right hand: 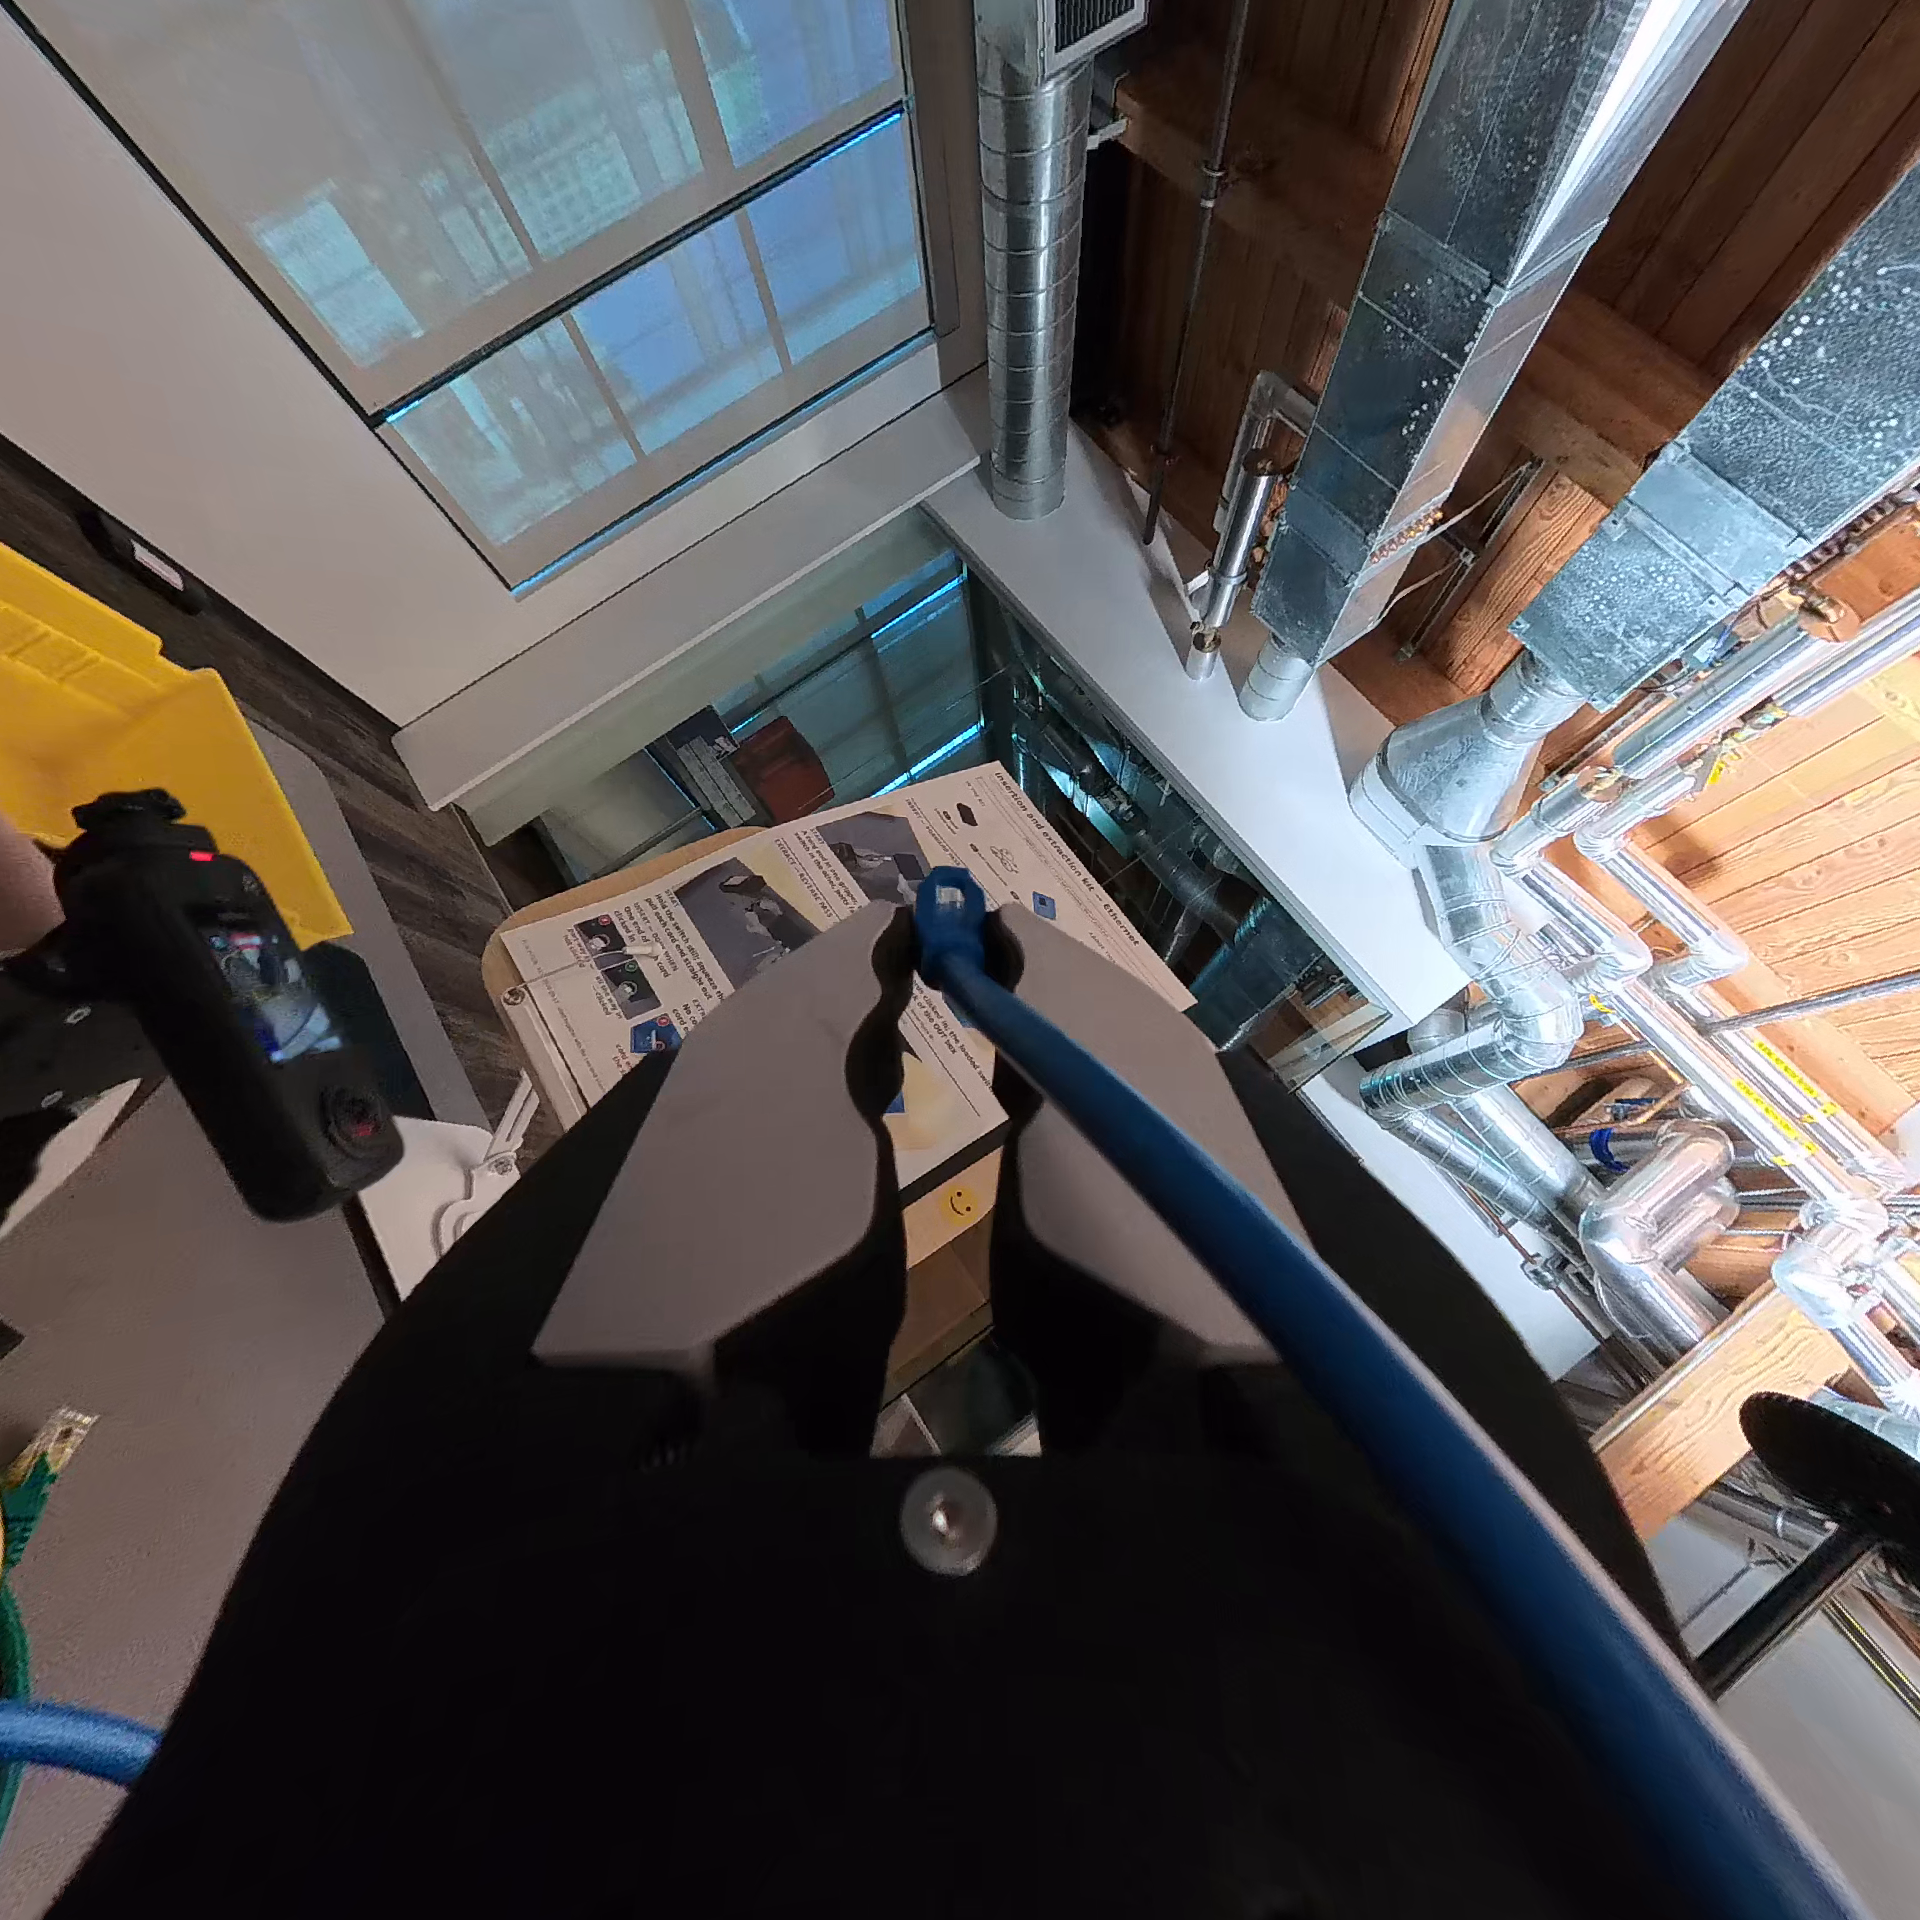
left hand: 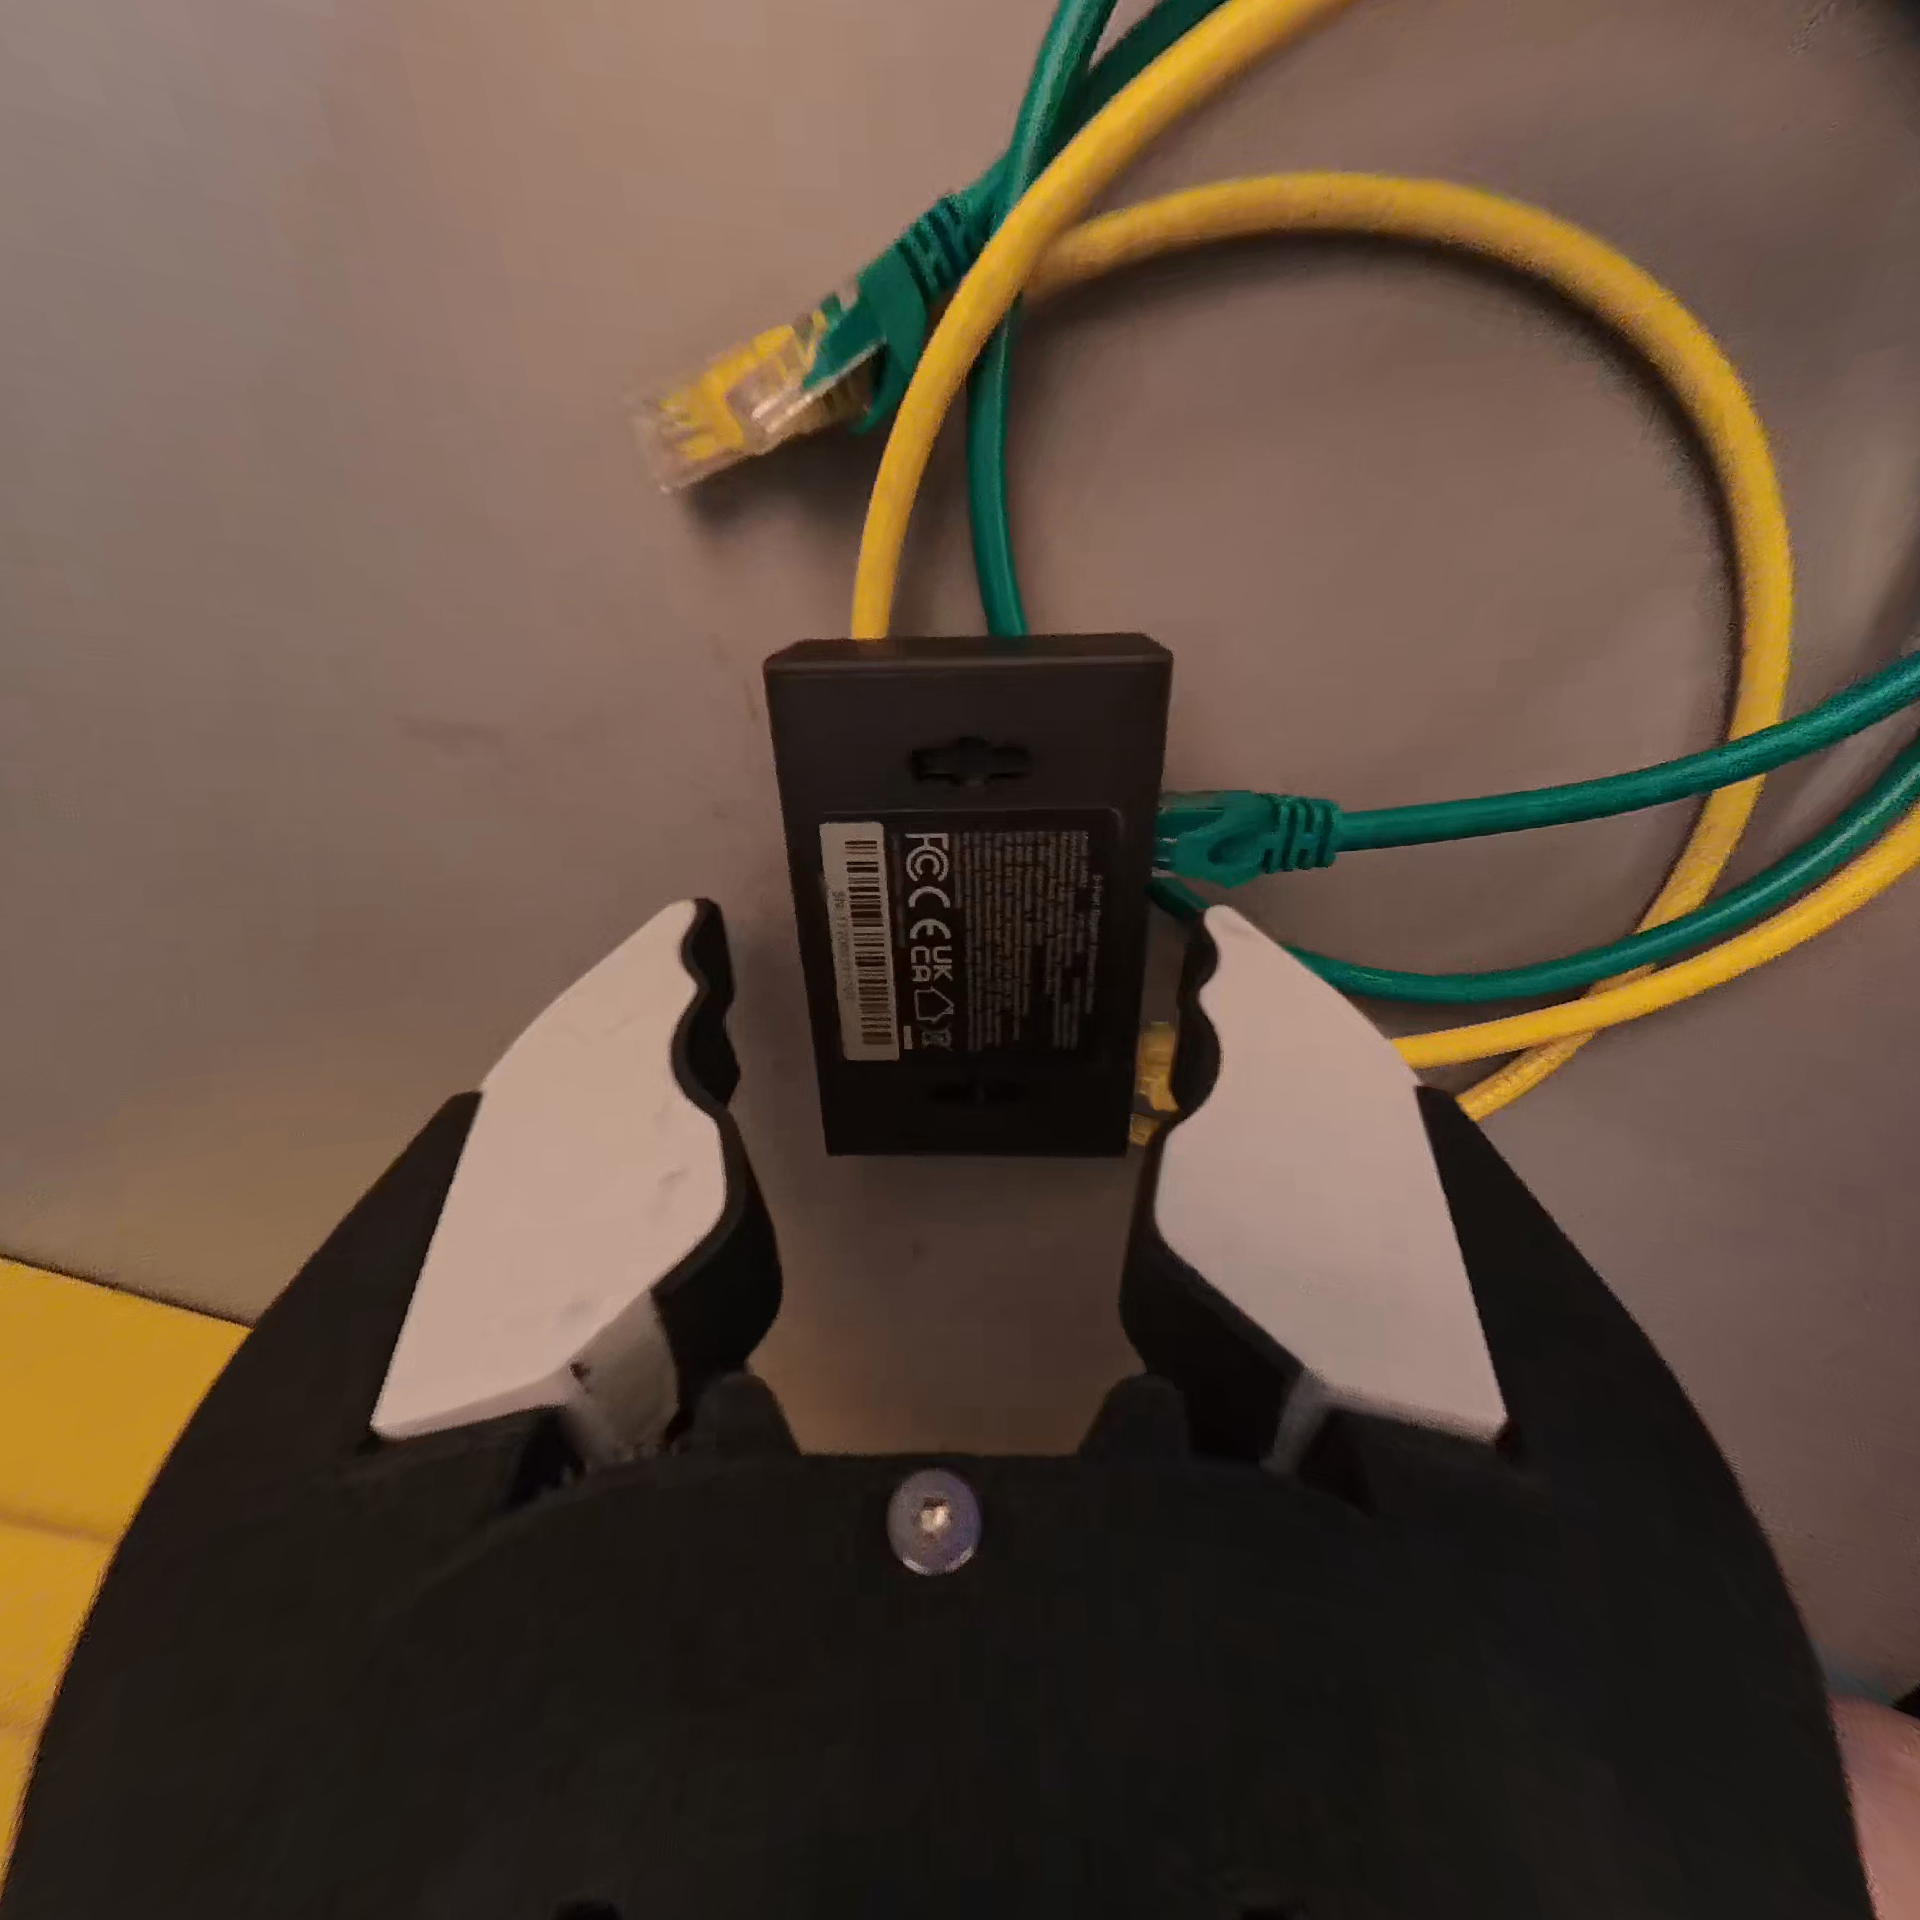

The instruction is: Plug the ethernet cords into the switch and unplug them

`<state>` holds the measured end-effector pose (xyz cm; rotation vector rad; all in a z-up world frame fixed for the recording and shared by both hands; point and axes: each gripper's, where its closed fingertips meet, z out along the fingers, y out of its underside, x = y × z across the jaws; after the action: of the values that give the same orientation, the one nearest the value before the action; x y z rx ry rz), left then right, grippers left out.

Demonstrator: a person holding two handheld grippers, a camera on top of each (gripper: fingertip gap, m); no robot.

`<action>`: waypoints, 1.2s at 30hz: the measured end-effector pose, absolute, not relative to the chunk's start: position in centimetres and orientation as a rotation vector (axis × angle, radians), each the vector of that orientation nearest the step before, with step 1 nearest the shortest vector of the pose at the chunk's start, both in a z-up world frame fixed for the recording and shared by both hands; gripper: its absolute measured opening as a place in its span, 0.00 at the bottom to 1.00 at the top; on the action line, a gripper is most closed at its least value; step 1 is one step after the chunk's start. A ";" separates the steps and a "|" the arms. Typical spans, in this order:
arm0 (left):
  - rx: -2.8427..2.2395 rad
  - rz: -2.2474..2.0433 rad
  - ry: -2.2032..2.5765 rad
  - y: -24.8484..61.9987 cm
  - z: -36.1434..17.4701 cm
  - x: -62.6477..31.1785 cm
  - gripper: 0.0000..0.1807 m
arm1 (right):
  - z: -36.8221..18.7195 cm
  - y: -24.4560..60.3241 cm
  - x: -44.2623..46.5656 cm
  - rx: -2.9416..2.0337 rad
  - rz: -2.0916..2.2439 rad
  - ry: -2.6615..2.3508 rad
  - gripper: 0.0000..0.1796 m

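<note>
A black switch [left hand: 966,894] lies label side up on the grey table [left hand: 312,623]. My left gripper [left hand: 956,920] is open, with one fingertip on each side of the switch's near half, not clamped on it. Green cords [left hand: 1247,831] and a yellow cord [left hand: 1151,1081] go into ports on the switch's right side. A loose yellow plug [left hand: 717,416] and a loose green plug [left hand: 883,312] lie farther away. My right gripper [right hand: 945,925] is shut on the plug of a blue ethernet cord [right hand: 1247,1247] and holds it in the air, pointing up across the room.
Yellow cord loops [left hand: 1714,520] lie to the right of the switch. A yellow bin [right hand: 125,727] stands at the table's left. The left gripper's camera [right hand: 229,1018] shows in the right wrist view. An instruction sheet [right hand: 727,935] lies on a board beyond.
</note>
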<state>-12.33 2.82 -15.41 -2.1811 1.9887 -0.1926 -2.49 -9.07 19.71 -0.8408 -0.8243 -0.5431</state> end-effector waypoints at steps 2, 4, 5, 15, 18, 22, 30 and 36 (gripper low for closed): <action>-2.183 -0.157 1.992 3.2 -15.9 -12.4 0.41 | 19.7 -9.1 -2.4 -0.841 -0.548 -0.824 0.07; -2.190 -0.169 2.013 2.9 -16.1 -12.4 0.33 | 19.8 -9.1 -2.4 -0.841 -0.546 -0.823 0.07; -2.189 -0.160 2.016 3.0 -16.2 -12.4 0.33 | 19.8 -9.1 -2.4 -0.839 -0.546 -0.823 0.07; -2.236 -0.137 2.026 3.1 -16.3 -12.3 0.34 | 19.4 -8.7 -2.6 -0.856 -0.559 -0.836 0.07; -2.205 -0.087 1.982 4.2 -15.6 -12.3 0.34 | 19.5 -8.6 -2.4 -0.857 -0.554 -0.830 0.07; -2.111 -0.163 1.839 5.4 -11.5 -11.9 0.34 | 19.9 -8.9 -1.3 -0.849 -0.582 -0.806 0.07; -1.676 -0.210 1.446 6.1 3.2 -13.9 0.34 | 21.0 -10.3 2.7 -0.854 -0.585 -0.744 0.07; -1.474 -0.550 1.289 3.0 10.2 -17.0 0.33 | 19.9 -8.7 3.8 -0.899 -0.470 -0.727 0.07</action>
<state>-17.04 2.96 10.19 -1.4738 1.2891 -0.5497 3.77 -8.70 19.94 -0.8991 -0.7270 -0.4695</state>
